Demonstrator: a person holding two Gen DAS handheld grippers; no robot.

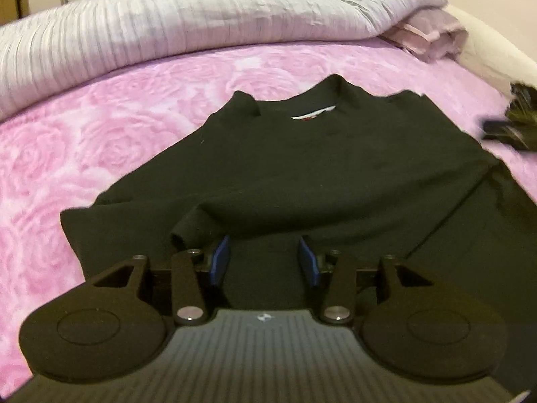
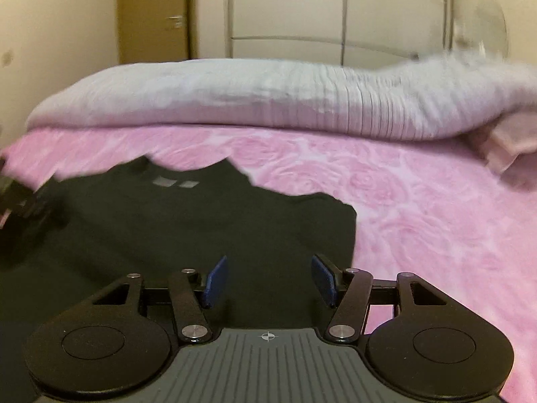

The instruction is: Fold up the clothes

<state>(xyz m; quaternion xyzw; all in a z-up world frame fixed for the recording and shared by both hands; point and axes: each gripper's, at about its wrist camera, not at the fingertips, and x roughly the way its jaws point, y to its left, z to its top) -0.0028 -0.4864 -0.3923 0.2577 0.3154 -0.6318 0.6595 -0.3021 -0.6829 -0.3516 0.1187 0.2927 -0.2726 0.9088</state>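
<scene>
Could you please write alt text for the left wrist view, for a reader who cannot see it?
A black T-shirt lies spread on a pink rose-patterned bedspread, collar away from the camera. The left gripper hangs over its near part, jaws apart and empty. A pale ribbed blanket is bunched behind.

A blurred dark object (image 1: 513, 124) is cut off at the right edge; the black shirt (image 1: 302, 174) runs under the gripper housing.

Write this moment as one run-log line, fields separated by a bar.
stage: folding | black shirt flat on pink blanket | left claw open, empty | right claw open, empty
</scene>
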